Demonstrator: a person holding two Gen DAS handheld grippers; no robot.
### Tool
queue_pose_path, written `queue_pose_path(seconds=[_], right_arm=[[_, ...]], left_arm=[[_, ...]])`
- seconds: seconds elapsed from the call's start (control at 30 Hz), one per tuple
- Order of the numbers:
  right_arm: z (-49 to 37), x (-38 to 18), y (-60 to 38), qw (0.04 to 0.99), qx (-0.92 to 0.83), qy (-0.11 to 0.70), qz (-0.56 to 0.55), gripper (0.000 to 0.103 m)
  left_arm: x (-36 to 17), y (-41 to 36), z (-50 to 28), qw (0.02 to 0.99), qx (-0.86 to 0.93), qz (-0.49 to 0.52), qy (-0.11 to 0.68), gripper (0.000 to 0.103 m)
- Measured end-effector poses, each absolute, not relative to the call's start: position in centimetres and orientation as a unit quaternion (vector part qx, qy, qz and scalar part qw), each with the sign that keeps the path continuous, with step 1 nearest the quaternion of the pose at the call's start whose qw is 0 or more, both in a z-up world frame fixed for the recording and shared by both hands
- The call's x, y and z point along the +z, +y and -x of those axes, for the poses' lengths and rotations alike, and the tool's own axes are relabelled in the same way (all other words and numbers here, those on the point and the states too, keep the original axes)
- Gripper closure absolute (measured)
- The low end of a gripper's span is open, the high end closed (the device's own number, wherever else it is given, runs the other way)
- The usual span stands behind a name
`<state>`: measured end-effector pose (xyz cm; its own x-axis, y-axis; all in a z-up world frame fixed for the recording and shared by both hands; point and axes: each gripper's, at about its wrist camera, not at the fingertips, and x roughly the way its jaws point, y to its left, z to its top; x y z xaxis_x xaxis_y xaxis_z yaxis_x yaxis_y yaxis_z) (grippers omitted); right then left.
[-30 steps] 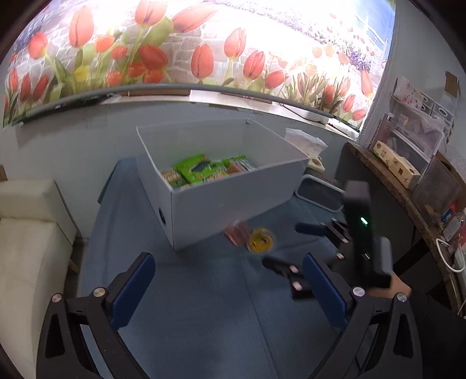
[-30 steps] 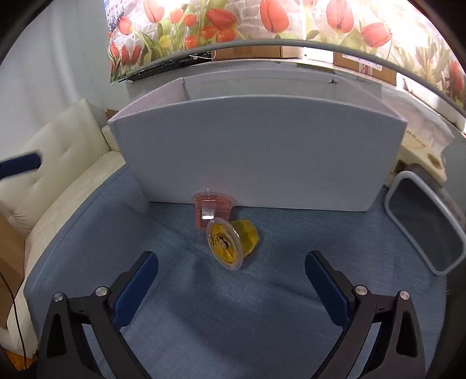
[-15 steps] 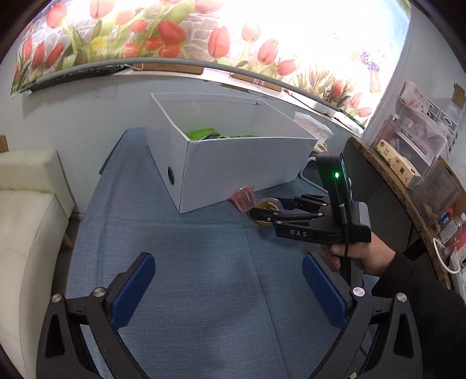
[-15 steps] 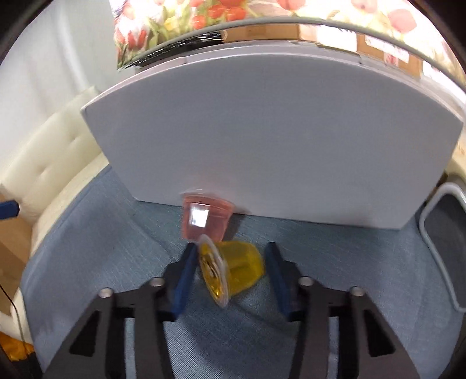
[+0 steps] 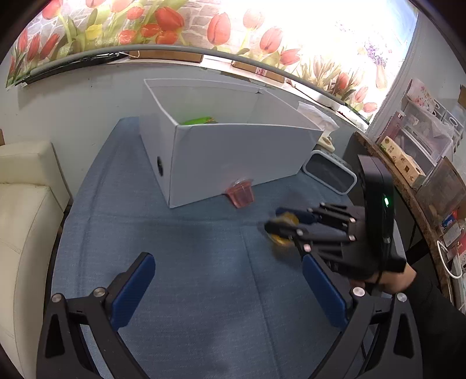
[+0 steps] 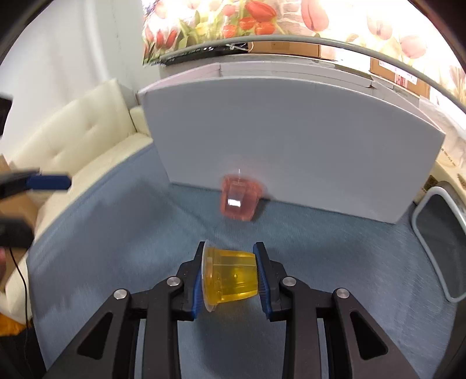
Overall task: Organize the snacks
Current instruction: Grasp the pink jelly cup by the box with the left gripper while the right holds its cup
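Jelly cup [image 6: 231, 278], yellow, lies on its side clamped between the right gripper [image 6: 231, 280] pads, which have just closed on it; pink cup [image 6: 239, 199] sits ahead against the white box [image 6: 291, 140] wall on the blue cloth [image 5: 204, 277]; left gripper [image 5: 230, 291] hangs open, empty.

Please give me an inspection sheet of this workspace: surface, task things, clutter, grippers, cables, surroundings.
Surface: blue cloth, bare in front.
Task things: yellow cup held on its side; pink cup against white box; green packets inside the box.
Clutter: grey tray beside the box.
Grippers: right gripper shut on yellow cup; left gripper open, empty.
Cables: white cable at the shelf.
Surroundings: cream sofa, tulip wall.
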<state>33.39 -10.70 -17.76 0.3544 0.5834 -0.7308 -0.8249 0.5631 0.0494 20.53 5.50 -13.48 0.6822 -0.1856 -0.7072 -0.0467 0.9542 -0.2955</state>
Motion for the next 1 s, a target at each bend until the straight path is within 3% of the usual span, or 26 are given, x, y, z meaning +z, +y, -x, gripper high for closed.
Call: queue_pose_path(seconds=[0.4,0.73,1.0], right_arm=[[-27.8,-15.4,-16.4,0.828,0.425,0.341,0.133,0.07],[-23.3,-16.0,-20.5,0.833,0.418,0.347,0.11,0.07],[-23.1,-16.4,-22.6,0.833,0.418,0.352,0.085,0.07]], left_arm=[[-14.9,2.6,-26.0,0.9,-0.028,0.144,0.41,0.0],[-19.1,-1.4,-33.8,0.872,0.161,0.158,0.434,0.0],[-20.7,-2.4,-36.1,0.865,0.213,0.149,0.429,0.0]])
